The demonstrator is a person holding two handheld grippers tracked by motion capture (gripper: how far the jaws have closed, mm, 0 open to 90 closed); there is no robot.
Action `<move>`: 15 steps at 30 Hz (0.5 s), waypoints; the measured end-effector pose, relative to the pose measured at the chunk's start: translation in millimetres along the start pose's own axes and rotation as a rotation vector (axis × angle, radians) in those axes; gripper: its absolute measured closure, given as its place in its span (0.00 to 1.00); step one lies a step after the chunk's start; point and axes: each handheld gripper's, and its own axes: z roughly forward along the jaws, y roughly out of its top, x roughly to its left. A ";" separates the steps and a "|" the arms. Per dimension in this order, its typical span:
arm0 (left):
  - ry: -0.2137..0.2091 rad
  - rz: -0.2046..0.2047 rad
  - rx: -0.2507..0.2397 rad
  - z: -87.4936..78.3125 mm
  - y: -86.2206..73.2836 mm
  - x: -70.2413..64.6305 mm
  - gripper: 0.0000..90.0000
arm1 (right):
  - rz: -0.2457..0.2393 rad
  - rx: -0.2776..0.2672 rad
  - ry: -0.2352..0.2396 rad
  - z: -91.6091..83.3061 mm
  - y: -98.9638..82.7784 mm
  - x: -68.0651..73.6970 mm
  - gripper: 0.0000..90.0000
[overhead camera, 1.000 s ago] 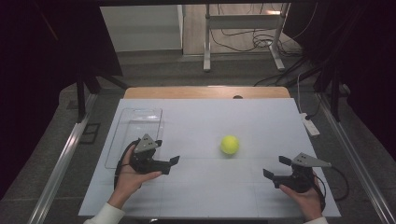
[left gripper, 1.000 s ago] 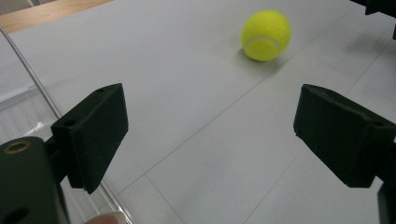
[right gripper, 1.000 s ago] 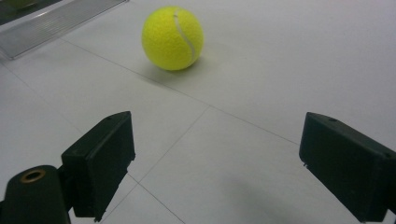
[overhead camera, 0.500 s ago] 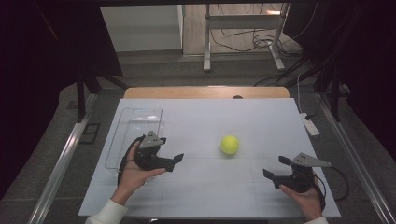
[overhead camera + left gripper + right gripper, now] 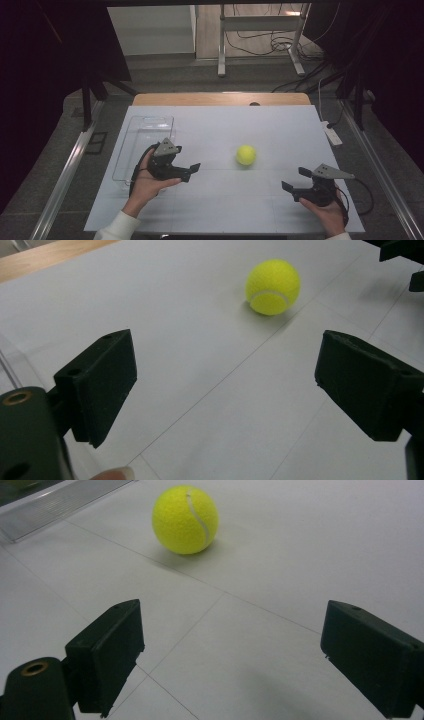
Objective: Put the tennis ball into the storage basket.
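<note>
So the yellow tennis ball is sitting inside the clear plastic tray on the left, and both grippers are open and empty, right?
Not quite. The tennis ball lies on the bare white table, apart from the clear tray, as the high view shows. The rest holds: the left gripper and right gripper are open and empty.

Legible markings: none. I found no text, label, brand or number on the tennis ball (image 5: pixel 185 519), the table (image 5: pixel 225 205) or the clear tray (image 5: pixel 145 131).
</note>
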 end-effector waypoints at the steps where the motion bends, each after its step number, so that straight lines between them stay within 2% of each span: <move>1: -0.002 0.000 0.001 0.8 0.2 -0.2 0.12 | 0.000 0.000 0.001 0.1 0.0 0.1 0.12; 15: -0.018 0.014 0.030 8.9 4.1 -2.2 0.12 | -0.005 0.002 0.001 0.5 0.0 0.4 0.12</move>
